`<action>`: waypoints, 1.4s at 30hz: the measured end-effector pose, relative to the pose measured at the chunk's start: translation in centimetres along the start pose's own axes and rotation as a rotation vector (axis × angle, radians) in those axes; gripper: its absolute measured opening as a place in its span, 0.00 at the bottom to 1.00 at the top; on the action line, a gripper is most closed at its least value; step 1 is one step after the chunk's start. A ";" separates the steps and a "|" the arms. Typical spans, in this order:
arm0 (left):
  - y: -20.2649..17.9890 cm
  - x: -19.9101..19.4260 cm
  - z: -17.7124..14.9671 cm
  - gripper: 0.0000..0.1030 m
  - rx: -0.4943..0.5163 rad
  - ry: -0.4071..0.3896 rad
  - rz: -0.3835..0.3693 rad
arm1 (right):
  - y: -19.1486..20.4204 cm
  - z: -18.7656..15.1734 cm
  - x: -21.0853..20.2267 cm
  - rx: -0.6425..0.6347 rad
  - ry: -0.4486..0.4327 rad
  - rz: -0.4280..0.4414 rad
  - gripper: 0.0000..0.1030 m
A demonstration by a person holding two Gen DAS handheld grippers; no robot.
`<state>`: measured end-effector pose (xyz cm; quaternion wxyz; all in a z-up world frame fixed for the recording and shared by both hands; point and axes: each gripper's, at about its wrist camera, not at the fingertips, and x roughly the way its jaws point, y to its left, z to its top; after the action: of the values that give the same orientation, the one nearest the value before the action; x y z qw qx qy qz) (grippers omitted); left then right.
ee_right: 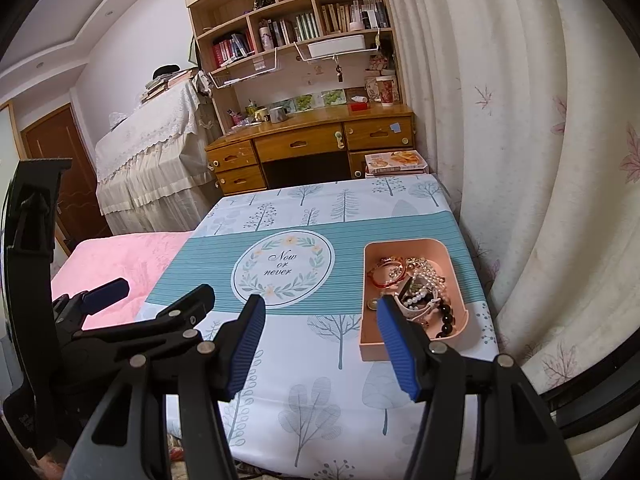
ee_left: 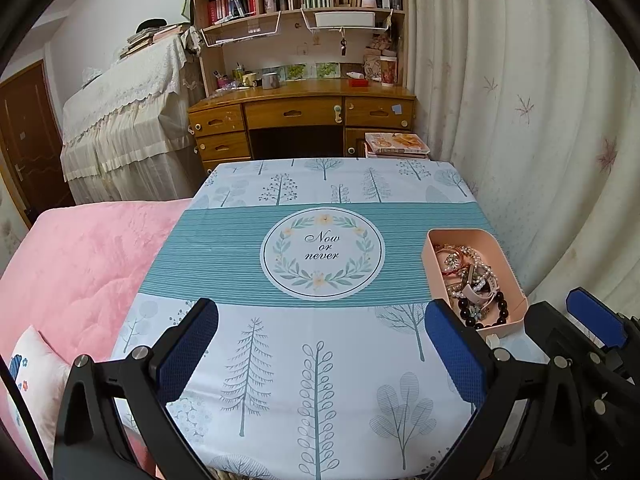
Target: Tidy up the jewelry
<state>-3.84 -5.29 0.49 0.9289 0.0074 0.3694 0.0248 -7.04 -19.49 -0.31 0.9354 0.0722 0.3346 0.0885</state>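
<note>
A pink tray [ee_left: 460, 236] sits at the right side of the table and holds a tangle of jewelry [ee_left: 474, 280]: pearl strands, a black bead bracelet, red and gold bangles. It also shows in the right wrist view [ee_right: 408, 246] with the jewelry [ee_right: 420, 292] inside. My left gripper [ee_left: 320, 348] is open and empty over the table's near middle, left of the tray. My right gripper [ee_right: 320, 344] is open and empty, with its right finger in front of the tray's near left corner. The left gripper [ee_right: 148, 300] shows at the left of the right wrist view.
The table wears a tree-print cloth [ee_left: 320, 360] with a round "Now or never" emblem [ee_left: 322, 252]. A pink bed [ee_left: 80, 260] lies to the left, a curtain [ee_left: 540, 140] to the right, a wooden desk [ee_left: 300, 108] with shelves behind.
</note>
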 end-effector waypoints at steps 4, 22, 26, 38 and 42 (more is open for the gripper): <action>0.0 0.0 0.0 0.99 0.002 0.000 0.006 | 0.0 0.0 0.1 0.000 -0.001 -0.003 0.57; 0.6 0.3 -0.5 0.99 0.004 0.009 0.007 | 0.0 -0.1 0.1 0.000 0.001 -0.004 0.57; 0.9 0.3 -0.7 0.99 0.004 0.014 0.004 | 0.0 -0.1 0.1 0.001 0.003 -0.001 0.57; 0.9 0.3 -0.7 0.99 0.006 0.017 0.005 | 0.0 -0.1 0.1 0.002 0.003 -0.001 0.57; 1.0 0.4 -0.9 0.99 0.006 0.022 0.003 | 0.0 -0.1 0.0 0.001 0.003 -0.001 0.57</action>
<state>-4.21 -4.28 -0.39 0.9248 0.0105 0.3795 0.0254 -7.06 -19.46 -0.38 0.9349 0.0725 0.3362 0.0879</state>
